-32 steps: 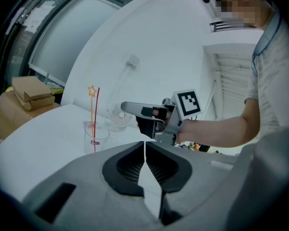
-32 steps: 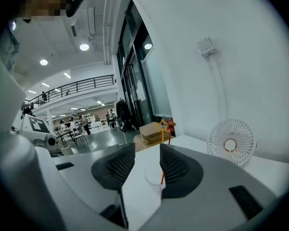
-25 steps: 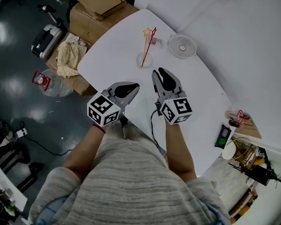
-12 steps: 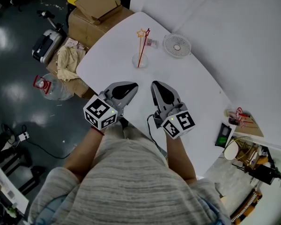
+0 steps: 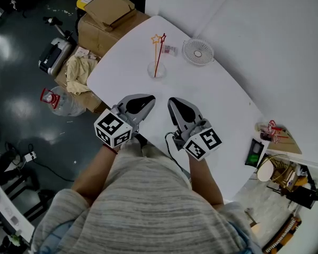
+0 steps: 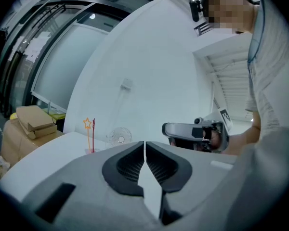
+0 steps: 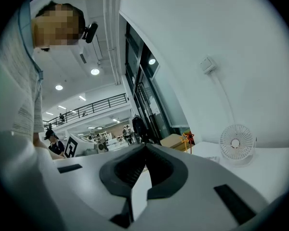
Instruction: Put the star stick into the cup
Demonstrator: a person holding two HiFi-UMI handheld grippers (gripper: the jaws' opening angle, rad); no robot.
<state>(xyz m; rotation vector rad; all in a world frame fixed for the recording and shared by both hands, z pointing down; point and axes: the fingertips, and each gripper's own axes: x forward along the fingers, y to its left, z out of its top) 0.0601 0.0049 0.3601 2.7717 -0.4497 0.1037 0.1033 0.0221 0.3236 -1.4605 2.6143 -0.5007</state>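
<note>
Well short of the cup, left gripper and right gripper, fingers together, empty.

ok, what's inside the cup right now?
Two sticks stand in the clear cup: a yellow star stick and a red star stick, stars up. Their lower ends and the cup's bottom are too small to make out, so anything else inside cannot be told.
</note>
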